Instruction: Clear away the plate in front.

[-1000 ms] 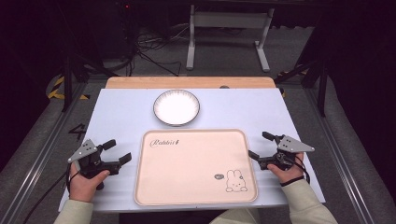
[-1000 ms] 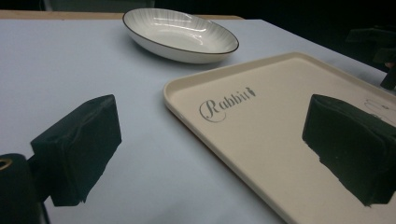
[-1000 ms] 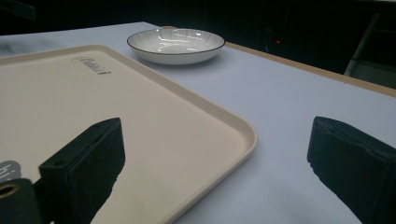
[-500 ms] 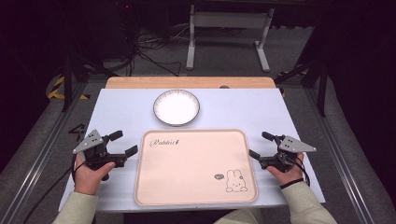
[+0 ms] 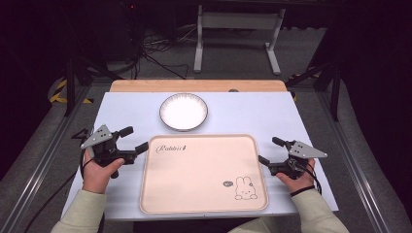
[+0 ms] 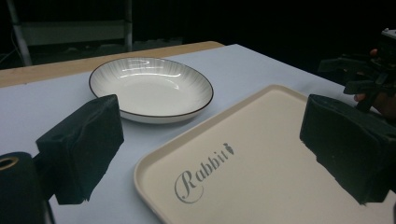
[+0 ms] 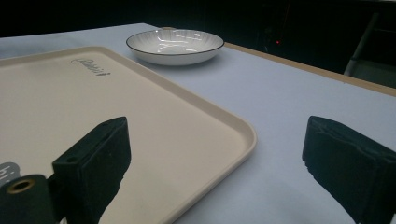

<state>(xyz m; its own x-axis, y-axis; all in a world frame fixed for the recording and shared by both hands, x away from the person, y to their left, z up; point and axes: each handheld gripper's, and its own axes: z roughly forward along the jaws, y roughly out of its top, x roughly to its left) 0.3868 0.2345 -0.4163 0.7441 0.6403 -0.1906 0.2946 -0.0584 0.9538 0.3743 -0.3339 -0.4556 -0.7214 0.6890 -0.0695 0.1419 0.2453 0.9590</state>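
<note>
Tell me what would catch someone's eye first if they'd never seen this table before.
Probably the big cream tray in the middle of the pale table, printed with the word Rabbit and a small bunny in its near right corner. Just beyond it sits a white bowl with a dark rim, empty. The left gripper and right gripper flank the tray, both open.

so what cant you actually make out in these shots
- Beige rectangular plastic tray: the left gripper view's bottom edge and the near black jaws cut off its near end, hiding the rabbit drawing.
- Small dark oval mark beside the rabbit drawing: too small to read in the high view.
- Cursive print on the tray: too slanted and small to read in the right gripper view.
- Floor behind the table: too dark.
</note>
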